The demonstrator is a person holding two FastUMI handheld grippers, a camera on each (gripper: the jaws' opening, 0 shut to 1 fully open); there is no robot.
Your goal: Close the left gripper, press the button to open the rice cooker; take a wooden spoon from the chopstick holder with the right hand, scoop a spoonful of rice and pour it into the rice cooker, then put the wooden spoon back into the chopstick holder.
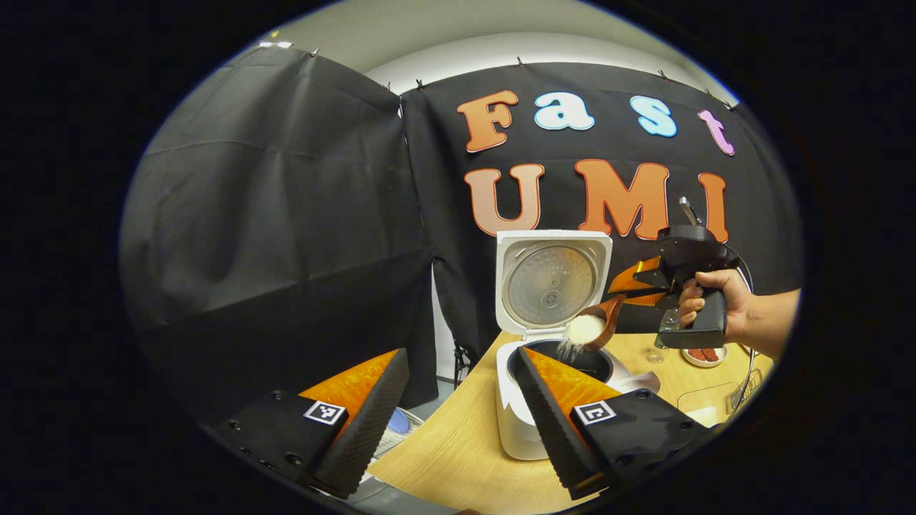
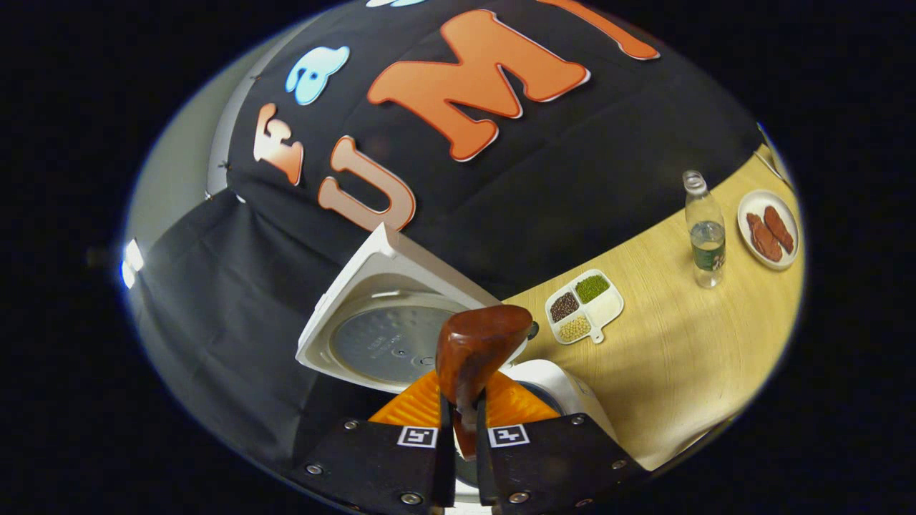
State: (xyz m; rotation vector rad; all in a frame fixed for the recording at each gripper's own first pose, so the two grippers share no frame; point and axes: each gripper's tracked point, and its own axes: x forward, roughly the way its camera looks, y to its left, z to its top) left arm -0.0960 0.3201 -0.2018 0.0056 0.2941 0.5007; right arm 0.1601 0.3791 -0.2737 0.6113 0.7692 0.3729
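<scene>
Two fingers of the right gripper (image 2: 464, 418) pinch the wooden spoon (image 2: 476, 350), tipping rice (image 1: 585, 330) into the open rice cooker (image 1: 551, 357) near the tabletop's (image 2: 680, 357) edge; left gripper (image 1: 458, 422) is spread.

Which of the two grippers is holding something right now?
The right gripper, shut on the wooden spoon tipping rice; the left gripper is open and empty.
</scene>
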